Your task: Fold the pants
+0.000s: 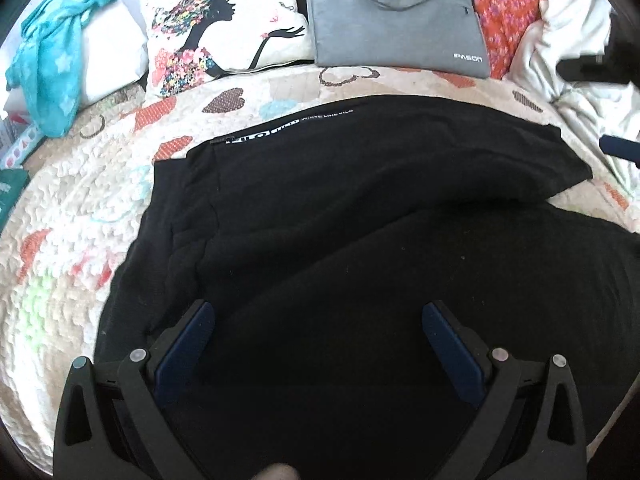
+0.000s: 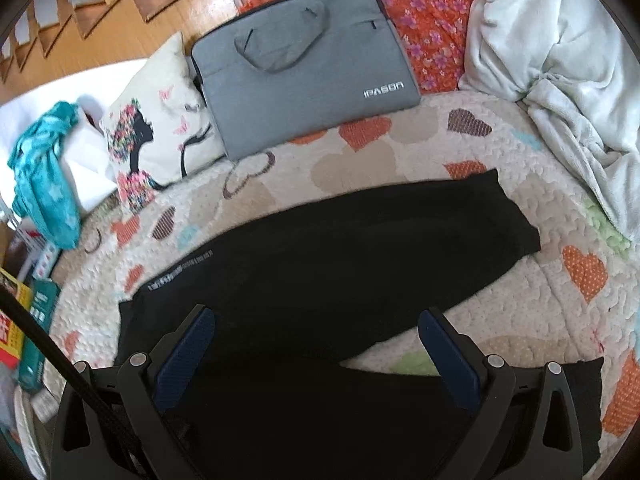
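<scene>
Black pants [image 1: 360,208] lie spread on a heart-patterned quilt [image 1: 80,200], with white lettering along the far leg. Both legs run to the right and split apart. My left gripper [image 1: 318,312] is open and empty, hovering over the near leg close to the waist end. In the right wrist view the pants [image 2: 340,256] stretch from lower left to the cuff at the right. My right gripper [image 2: 316,318] is open and empty, just above the near leg, with the far leg ahead of it.
A grey laptop bag [image 1: 396,16] and a printed cushion [image 1: 224,28] lie at the far side. A teal cloth [image 1: 56,56] lies far left. A white blanket [image 2: 552,60] is heaped at the right. Boxes [image 2: 28,320] sit at the quilt's left edge.
</scene>
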### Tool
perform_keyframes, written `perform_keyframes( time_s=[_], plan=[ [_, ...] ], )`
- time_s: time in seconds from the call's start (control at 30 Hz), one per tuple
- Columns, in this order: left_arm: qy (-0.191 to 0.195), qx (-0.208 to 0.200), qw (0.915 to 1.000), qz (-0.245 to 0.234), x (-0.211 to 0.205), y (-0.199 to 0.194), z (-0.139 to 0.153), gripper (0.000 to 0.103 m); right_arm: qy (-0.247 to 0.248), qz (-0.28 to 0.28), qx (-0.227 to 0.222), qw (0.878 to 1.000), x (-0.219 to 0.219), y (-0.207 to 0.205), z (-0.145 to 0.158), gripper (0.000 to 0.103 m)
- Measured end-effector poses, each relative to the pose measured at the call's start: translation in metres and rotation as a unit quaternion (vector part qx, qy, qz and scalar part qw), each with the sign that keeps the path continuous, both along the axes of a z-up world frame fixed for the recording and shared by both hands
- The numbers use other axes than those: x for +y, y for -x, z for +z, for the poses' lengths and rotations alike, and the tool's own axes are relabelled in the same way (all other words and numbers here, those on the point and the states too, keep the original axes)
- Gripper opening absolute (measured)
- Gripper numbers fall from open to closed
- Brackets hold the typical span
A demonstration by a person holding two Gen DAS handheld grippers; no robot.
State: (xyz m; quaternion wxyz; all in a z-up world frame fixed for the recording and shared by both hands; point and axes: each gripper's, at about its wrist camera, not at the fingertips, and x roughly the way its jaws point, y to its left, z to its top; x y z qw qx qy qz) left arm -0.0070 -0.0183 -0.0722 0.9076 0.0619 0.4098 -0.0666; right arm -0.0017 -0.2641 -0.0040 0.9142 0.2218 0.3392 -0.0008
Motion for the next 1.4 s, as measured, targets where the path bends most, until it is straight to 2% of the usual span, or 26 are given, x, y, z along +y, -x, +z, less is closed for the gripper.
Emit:
perform_keyframes(
  time_s=[0.07,0.17,0.3,0.37,0.47,0.63,0.83,1.0,1.17,1.27,1.4],
  plan=[
    [0.006,0.008,0.9999,0.003,0.001,-0.002,0.0,0.103,-0.021,0.0,-0.014,1.0,-0.004,0.001,0.012,0.103],
    [0.006,0.023,0.9997,0.003,0.001,-0.006,0.001,0.103,-0.025,0.001,-0.046,0.999,-0.007,0.005,0.03,0.103],
    [0.003,0.062,0.9981,-0.003,0.0,-0.013,0.003,0.103,0.023,-0.012,-0.099,0.995,-0.008,0.009,0.045,0.103],
    [0.001,0.081,0.9967,0.004,-0.001,-0.018,0.004,0.103,0.039,-0.003,-0.104,0.994,-0.008,0.004,0.047,0.103],
    [-0.014,0.1,0.9948,0.015,-0.006,-0.022,0.007,0.103,0.036,0.013,-0.103,0.994,-0.011,-0.004,0.046,0.103],
    [-0.016,0.112,0.9934,0.018,-0.012,-0.024,0.016,0.099,0.058,0.007,-0.116,0.992,-0.014,-0.005,0.048,0.103],
    [0.006,0.099,0.9947,0.026,-0.014,-0.021,0.036,0.099,0.111,-0.059,-0.131,0.983,-0.024,0.002,0.057,0.103],
    [0.013,0.069,0.9962,0.05,-0.006,-0.004,0.06,0.099,0.079,-0.051,-0.106,0.99,-0.039,-0.002,0.041,0.103],
    [0.022,0.01,0.9969,0.075,0.016,0.02,0.096,0.099,0.026,-0.026,-0.063,0.997,-0.056,-0.001,0.011,0.103],
    [0.016,-0.016,0.9951,0.096,0.033,0.029,0.11,0.099,0.034,-0.018,-0.057,0.998,-0.063,0.005,0.003,0.103],
    [0.029,-0.023,0.9924,0.117,0.057,0.034,0.116,0.099,0.046,-0.031,-0.045,0.997,-0.08,0.015,-0.002,0.103]
  ],
)
